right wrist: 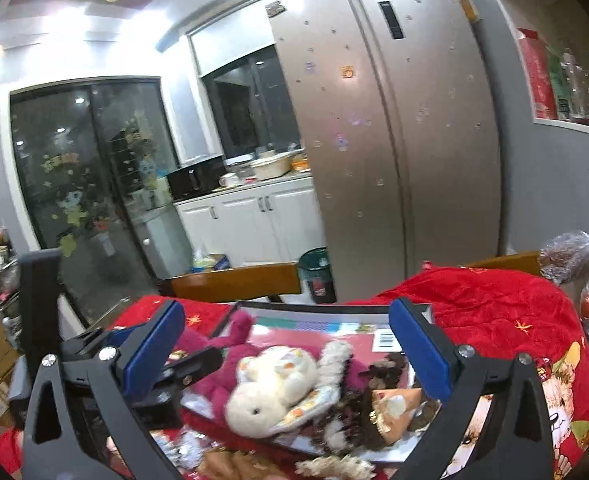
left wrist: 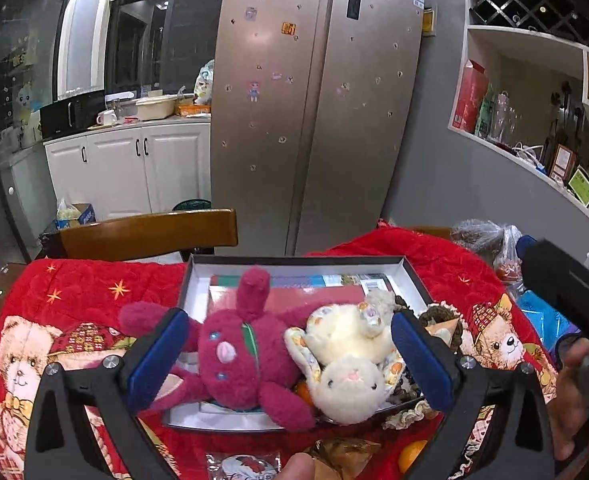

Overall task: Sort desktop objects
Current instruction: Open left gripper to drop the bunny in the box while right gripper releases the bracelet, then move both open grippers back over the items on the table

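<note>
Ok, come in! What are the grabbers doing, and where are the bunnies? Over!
Left gripper open, holding nothing. Right gripper open, holding nothing. Pink bunny and cream bunny lying in the box. Nothing blocking.

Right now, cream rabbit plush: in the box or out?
In. The cream rabbit lies on its back inside the open box, beside the magenta rabbit, on top of the books.

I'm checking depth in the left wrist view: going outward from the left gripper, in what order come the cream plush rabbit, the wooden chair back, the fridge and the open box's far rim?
1. Cream plush rabbit: between the open jaws of the left gripper, right of centre.
2. Open box's far rim: just beyond the toys.
3. Wooden chair back: behind the table, left.
4. Fridge: farthest, against the wall.
</note>
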### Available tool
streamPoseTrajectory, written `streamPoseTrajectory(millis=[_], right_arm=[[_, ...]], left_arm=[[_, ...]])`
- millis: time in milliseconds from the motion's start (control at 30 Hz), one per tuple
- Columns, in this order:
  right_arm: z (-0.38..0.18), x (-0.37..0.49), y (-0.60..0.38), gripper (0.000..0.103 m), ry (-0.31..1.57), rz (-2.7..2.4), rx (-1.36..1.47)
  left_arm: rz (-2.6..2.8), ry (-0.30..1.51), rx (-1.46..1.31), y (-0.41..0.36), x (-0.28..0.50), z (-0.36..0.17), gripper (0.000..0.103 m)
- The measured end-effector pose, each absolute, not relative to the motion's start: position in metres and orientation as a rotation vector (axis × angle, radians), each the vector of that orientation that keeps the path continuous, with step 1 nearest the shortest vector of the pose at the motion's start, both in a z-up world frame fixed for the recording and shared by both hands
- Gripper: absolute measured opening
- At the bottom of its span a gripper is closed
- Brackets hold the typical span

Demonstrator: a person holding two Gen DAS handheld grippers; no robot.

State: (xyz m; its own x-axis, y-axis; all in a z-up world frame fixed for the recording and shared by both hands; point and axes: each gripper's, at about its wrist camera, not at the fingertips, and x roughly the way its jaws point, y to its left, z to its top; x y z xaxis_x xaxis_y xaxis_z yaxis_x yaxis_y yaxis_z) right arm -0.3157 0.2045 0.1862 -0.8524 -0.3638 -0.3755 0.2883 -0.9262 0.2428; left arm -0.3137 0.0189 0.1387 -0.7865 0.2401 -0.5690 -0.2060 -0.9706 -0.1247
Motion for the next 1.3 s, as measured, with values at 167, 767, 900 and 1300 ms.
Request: streamPoseTrajectory(millis=[167, 767, 900, 1300], right_arm=[[0.209, -0.283, 0.198, 0.103, -0.224, -2.732, 0.419], [0.241, -0.142, 0.172, 0.103, -0.15, -2.799, 0.392], [0.232, -0.115, 0.18, 0.103, -0.15, -2.826, 0.413], [0.183, -0.031, 0.21, 0.103, -0.296, -2.913, 0.532]], left_arm=[[2.789, -0.088, -0.816, 0.007, -0.298, 0.162, 0.103], [2.864, 0.01, -0.862, -0.043, -0.173, 0.167, 0.103], [2.838, 0.015, -0.919, -0.051, -0.136, 0.149, 0.103], [2.779, -0.045, -1.006, -0.044, -0.061, 0.112, 0.103]])
